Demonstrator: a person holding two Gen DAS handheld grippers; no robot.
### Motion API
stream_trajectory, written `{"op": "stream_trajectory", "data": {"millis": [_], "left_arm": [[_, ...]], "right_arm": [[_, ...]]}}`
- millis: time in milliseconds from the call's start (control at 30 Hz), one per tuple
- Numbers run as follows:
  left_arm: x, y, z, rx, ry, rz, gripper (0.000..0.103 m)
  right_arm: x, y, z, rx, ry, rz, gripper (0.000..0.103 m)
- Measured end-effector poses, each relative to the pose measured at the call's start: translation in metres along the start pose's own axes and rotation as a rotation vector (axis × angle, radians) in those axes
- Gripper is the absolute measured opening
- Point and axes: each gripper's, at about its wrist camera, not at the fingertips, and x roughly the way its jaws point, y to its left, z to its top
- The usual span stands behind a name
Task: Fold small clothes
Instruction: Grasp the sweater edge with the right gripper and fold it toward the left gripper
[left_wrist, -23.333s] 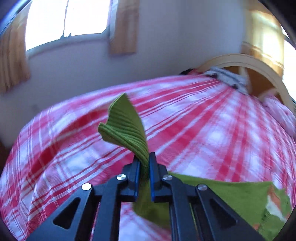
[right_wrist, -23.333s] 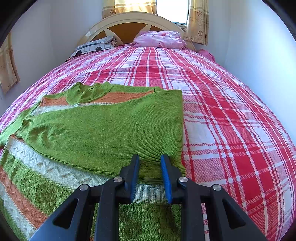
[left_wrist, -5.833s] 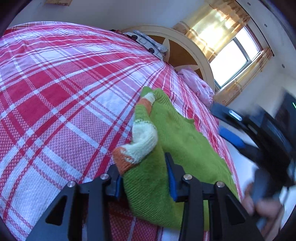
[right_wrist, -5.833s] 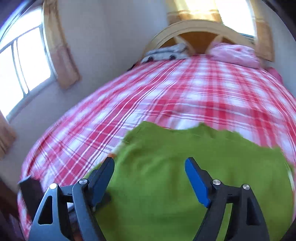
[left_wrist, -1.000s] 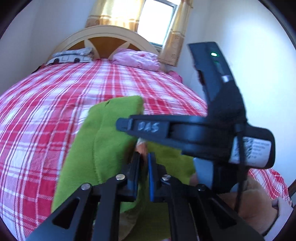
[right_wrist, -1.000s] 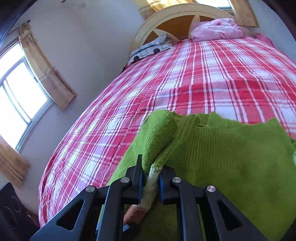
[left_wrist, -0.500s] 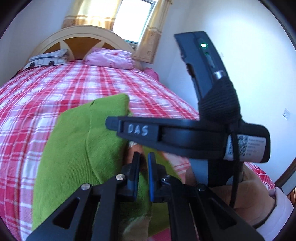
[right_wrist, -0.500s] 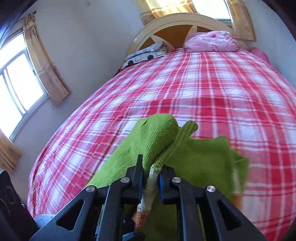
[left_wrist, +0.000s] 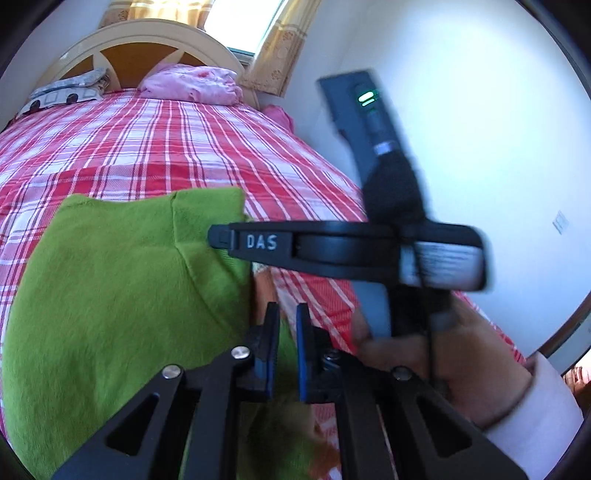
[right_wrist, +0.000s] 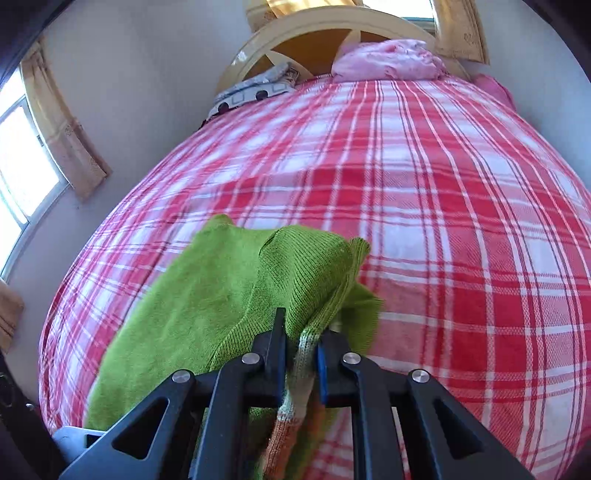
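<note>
Right wrist view: my right tongs (right_wrist: 301, 350) are pinched on a bunched edge of the green sweater (right_wrist: 207, 295), where green knit gives way to pale and orange stripes between the pads. The rest of the sweater drapes down to the left over the red plaid bed (right_wrist: 461, 229). From the left wrist, my left tongs (left_wrist: 284, 332) are pressed nearly together on a fold of the same sweater (left_wrist: 122, 295), its bulk spread to their left. My right hand (left_wrist: 476, 365) with its tongs crosses just above them.
</note>
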Motion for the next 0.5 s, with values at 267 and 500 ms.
{"op": "stream_trajectory", "data": {"millis": [267,500], "left_arm": [[-0.064,0.038,-0.017,-0.088,-0.002,-0.007,0.018],[-0.119,0.084,-0.048,-0.067,-0.034,0.136,0.018]], "right_arm": [[0.025,-0.006,-0.021,-0.011,-0.019,-0.029,0.018],[-0.062,-0.006,-0.051,0.162,-0.171,0.023,0.027]]}}
